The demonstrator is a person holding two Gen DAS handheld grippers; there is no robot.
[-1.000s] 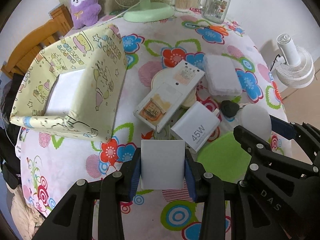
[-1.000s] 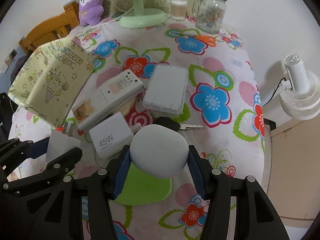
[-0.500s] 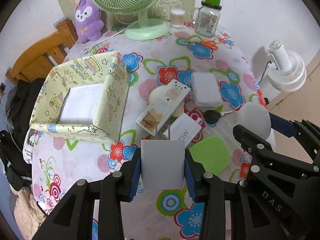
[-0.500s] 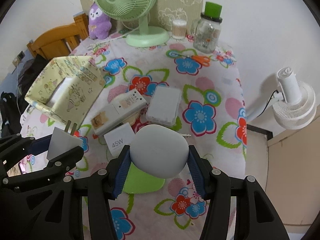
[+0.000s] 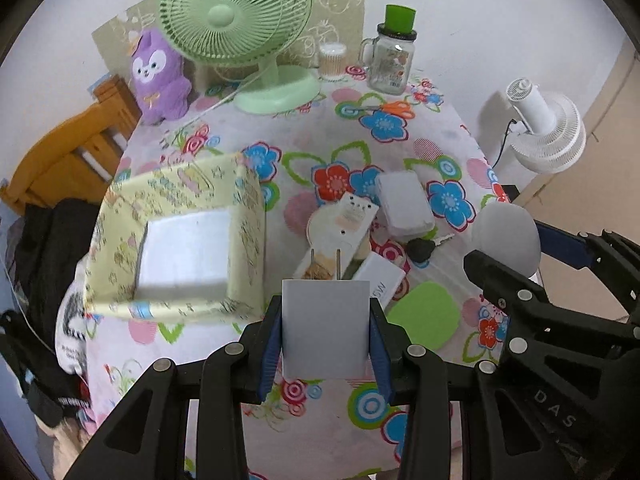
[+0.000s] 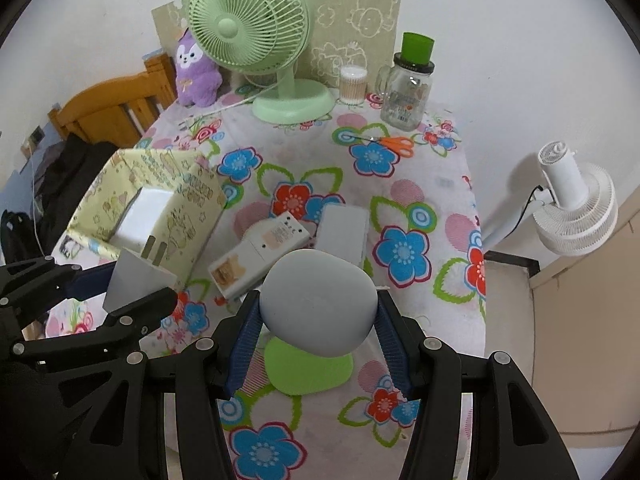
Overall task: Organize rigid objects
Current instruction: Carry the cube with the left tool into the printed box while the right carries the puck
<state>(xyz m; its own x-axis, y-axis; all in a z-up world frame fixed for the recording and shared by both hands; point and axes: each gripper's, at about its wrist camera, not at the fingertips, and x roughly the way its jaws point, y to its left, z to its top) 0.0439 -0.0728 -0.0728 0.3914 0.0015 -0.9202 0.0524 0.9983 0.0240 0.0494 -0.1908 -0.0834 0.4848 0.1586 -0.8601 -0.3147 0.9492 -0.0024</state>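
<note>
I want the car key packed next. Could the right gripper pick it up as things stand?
Probably not yet: the right gripper is shut on a rounded grey case, so its jaws are occupied. The car key itself lies uncovered on the tablecloth.

The 45W charger shows only a corner behind the held white plug — its label half covered; in the right wrist view the gray oval object hides the key, and the yellow box is blurred
</note>
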